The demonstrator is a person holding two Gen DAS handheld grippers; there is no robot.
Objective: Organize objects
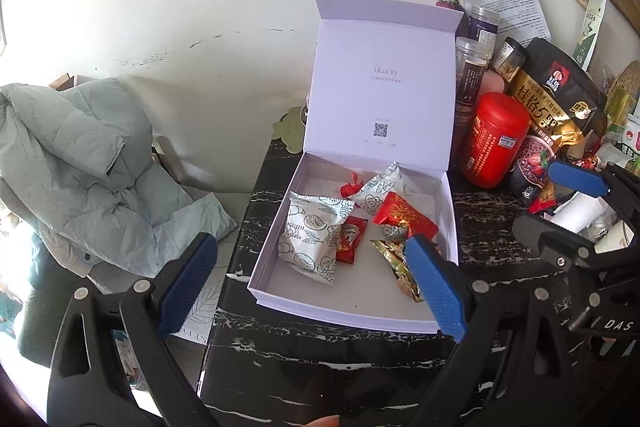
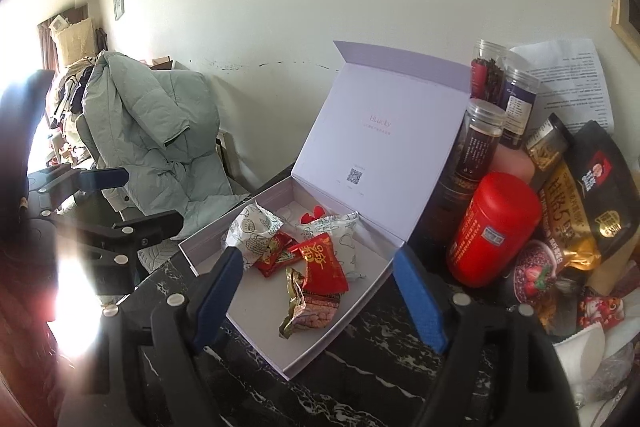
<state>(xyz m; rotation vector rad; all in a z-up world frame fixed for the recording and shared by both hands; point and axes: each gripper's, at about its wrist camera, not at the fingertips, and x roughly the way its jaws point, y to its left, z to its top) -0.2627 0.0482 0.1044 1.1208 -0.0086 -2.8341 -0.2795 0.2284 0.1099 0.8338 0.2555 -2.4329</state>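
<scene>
A: Step?
B: Mid-sort. White box [image 1: 276,301] open on black marble table [image 1: 320,367], lid propped upright at back. Inside: 2 white patterned packets [image 1: 310,239], small red sachet [image 1: 352,239], bigger red packet [image 1: 404,215], gold wrapper [image 1: 394,259] nearest front edge, small red candy [image 1: 352,185] at back.

A: Grippers?
B: Left gripper [image 1: 312,283] spread wide, nothing between fingers, hovering over box's front-left edge. Right gripper [image 2: 320,297] also wide apart, empty, aimed at gold wrapper [image 2: 308,307] and red packet [image 2: 324,263].

A: Left to do?
B: Probably more loose snacks at right: small red packet [image 2: 600,311] beside red can [image 2: 492,227], near black-and-gold bag [image 2: 576,211] and jars [image 2: 482,131]. Can't tell which belongs in box.

A: Next move?
B: Likely swing right gripper toward clutter, close on 1 small packet, carry over box wall. Crinkly wrappers, so pinch at body, not at flap. Alternatively shut lid, if packing done.
</scene>
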